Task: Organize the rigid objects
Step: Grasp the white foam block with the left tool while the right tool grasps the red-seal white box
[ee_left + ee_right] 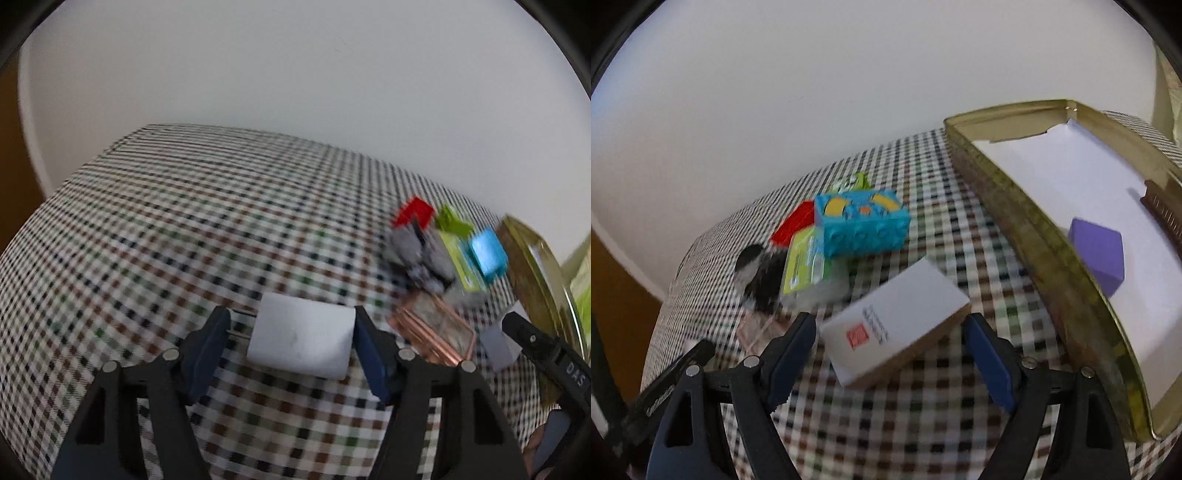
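Motion blur smears pile (436, 251) (grey lump (419, 254) unidentifiable) beside cut-off tin (1045, 236).

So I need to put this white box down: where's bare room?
Free: gold tin floor behind the purple cube; checked cloth left of the pile. Crowded: around the blue brick and red block.

Black bar of the other hand-held gripper (565, 363), at 4 o'clock in the left wrist view: white letters reading "DAS".
White box (895, 321), centre of the right wrist view: a red square mark and lines of dark print, too blurred to read.
Blue brick (862, 223): yellow and orange shapes, no letters.
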Available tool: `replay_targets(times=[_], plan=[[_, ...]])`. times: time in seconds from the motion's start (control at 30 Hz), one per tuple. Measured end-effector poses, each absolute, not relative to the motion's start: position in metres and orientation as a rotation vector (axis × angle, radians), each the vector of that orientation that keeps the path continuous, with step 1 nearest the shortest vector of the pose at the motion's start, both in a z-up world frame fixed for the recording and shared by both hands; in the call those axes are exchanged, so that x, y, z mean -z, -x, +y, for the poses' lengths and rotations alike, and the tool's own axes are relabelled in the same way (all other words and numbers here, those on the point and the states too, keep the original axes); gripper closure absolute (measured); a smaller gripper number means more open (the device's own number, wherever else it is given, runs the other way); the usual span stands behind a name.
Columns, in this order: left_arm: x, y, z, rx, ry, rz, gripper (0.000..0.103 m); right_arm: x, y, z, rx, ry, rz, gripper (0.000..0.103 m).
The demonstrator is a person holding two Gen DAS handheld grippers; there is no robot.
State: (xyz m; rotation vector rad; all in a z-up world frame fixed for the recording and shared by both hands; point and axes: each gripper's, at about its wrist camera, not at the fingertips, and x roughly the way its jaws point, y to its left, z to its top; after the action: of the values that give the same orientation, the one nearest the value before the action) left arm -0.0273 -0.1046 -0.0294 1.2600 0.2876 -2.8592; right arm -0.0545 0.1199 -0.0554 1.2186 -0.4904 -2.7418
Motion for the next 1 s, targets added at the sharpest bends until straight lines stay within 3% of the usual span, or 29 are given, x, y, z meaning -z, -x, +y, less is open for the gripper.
replay_targets(times=[0.1, 0.37, 0.57, 0.8, 1.0], plan=[[0.027, 0.027, -0.106, 2.862, -1.232, 0.288, 0.037, 0.056, 0.065, 0.114, 2.743, -1.227, -0.479, 0.019], [0.028, 0.026, -0.105, 2.881, -1.238, 0.277, 0.037, 0.056, 0.085, 0.08, 2.711, -1.267, -0.138, 0.021], [0.03, 0.028, -0.107, 2.881, -1.233, 0.296, 0.037, 0.054, 0.074, 0.09, 2.72, -1.269, 0.001, 0.059], [0.021, 0.02, -0.103, 2.938, -1.15, 0.273, 0.037, 0.046, 0.057, 0.113, 2.658, -1.161, -0.15, 0.06], [0.005, 0.005, -0.096, 3.003, -0.954, 0.225, 0.037, 0.014, 0.027, 0.117, 2.722, -0.873, -0.134, 0.06]])
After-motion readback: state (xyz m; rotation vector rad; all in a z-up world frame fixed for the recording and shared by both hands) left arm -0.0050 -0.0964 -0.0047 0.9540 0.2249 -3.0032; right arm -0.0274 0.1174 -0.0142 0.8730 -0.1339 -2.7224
